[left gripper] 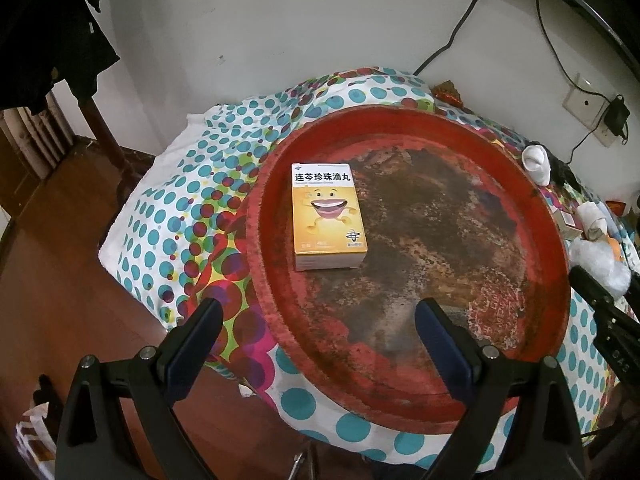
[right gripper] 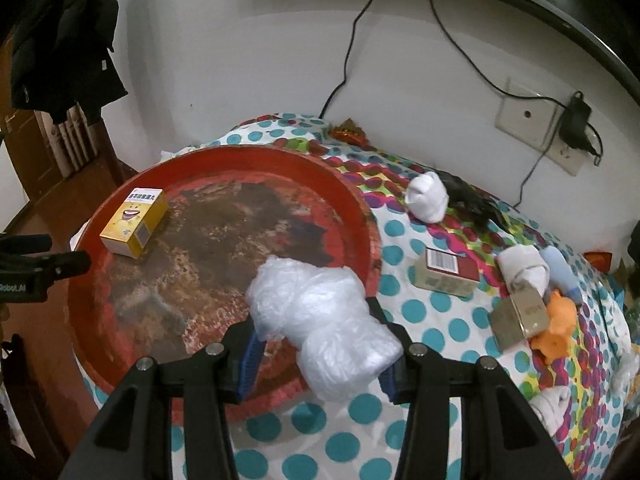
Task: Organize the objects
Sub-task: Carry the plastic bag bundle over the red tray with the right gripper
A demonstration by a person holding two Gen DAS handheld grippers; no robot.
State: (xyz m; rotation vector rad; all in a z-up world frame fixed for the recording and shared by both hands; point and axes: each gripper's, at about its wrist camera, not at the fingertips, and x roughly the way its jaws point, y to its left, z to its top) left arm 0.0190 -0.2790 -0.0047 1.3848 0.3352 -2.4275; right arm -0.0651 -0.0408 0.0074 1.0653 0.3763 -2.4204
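Observation:
A large worn red round tray (left gripper: 556,240) (right gripper: 360,200) lies on a polka-dot cloth. A yellow medicine box (left gripper: 327,214) (right gripper: 134,222) lies flat inside it at the left. My left gripper (left gripper: 316,330) is open and empty over the tray's near edge. My right gripper (right gripper: 316,334) is shut on a crumpled bubble-wrap bundle (right gripper: 324,320) and holds it above the tray's near right rim. The bundle also shows at the right edge of the left wrist view (left gripper: 600,264).
On the cloth right of the tray lie a white rolled sock (right gripper: 427,196), a red-and-white box (right gripper: 448,276), a gold box (right gripper: 520,316), an orange toy (right gripper: 558,328), another white sock (right gripper: 524,268) and a black item (right gripper: 472,200). A wall socket with charger (right gripper: 560,128) is behind.

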